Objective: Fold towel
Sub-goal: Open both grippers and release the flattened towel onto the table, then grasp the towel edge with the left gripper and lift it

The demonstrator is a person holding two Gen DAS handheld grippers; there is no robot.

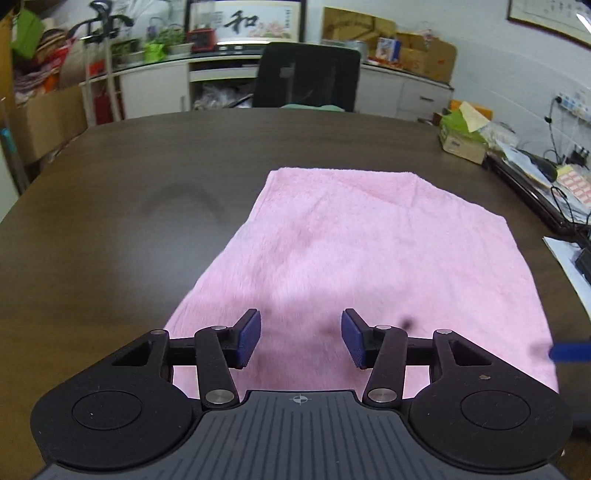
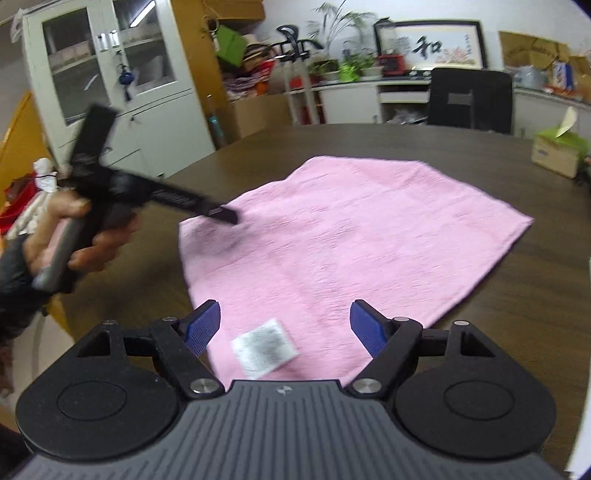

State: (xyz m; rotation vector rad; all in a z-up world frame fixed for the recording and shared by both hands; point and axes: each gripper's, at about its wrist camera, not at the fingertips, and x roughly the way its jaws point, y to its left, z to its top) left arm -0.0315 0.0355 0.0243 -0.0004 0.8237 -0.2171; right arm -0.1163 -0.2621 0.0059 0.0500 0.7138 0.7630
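towel [image 1: 369, 258] on table [image 1: 110, 221] (flat), chair [image 1: 306, 74] behind

A big brown table [image 1: 110, 206]. A black chair [image 1: 308, 75] stands behind it. A cardboard box [image 1: 463, 142] sits on the table's right side. A picture [image 1: 245, 20] hangs on the wall.

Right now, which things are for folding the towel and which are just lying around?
For the job: towel, its tag, left gripper, right gripper, both with jaws open.

Lying about: chair, tissue box, plants, framed picture, cardboard boxes.
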